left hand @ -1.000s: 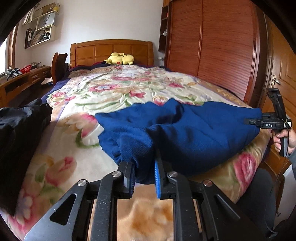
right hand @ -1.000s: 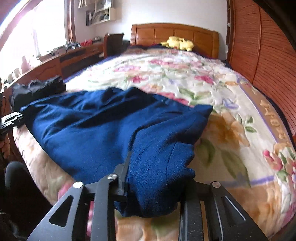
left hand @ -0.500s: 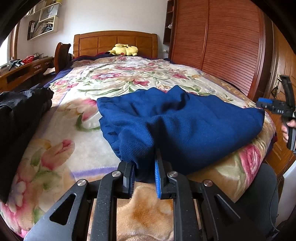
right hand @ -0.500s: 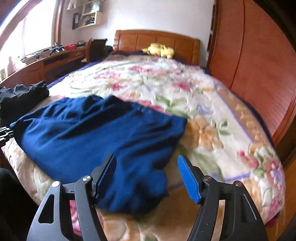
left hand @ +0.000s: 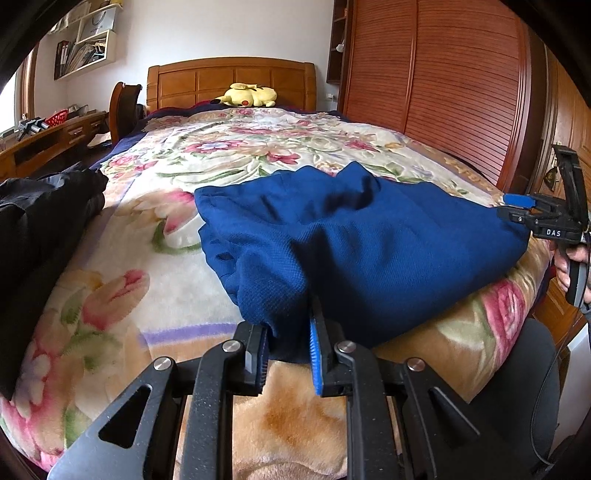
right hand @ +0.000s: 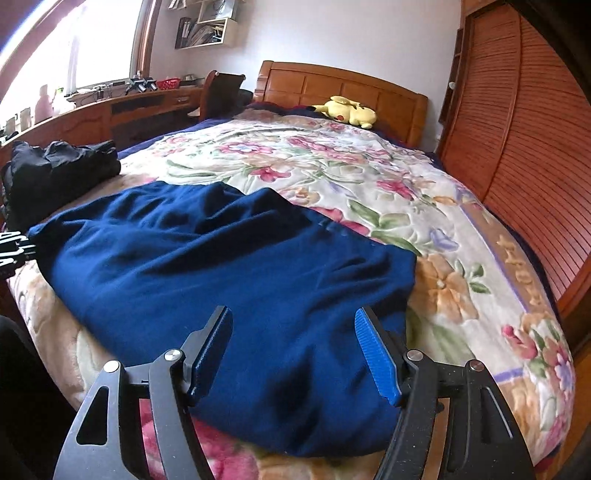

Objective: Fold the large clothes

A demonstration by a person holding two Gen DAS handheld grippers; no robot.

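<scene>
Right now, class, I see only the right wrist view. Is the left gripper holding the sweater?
Observer: Yes. The left gripper is shut on a bunched edge of the sweater.
Operator: Where on the bed is that?
Observer: At the near edge of the blanket, on the sweater's left end.
Operator: And where is my right gripper from there?
Observer: The right gripper is beside the sweater's far right corner; I cannot tell whether it touches.

I was working in a home bedroom: a bed (left hand: 258, 155) with floral blanket and wooden headboard (left hand: 231, 83), a yellow plush toy (right hand: 347, 110), louvered wardrobe doors (left hand: 443, 81), and wall shelves (right hand: 207, 26).
</scene>
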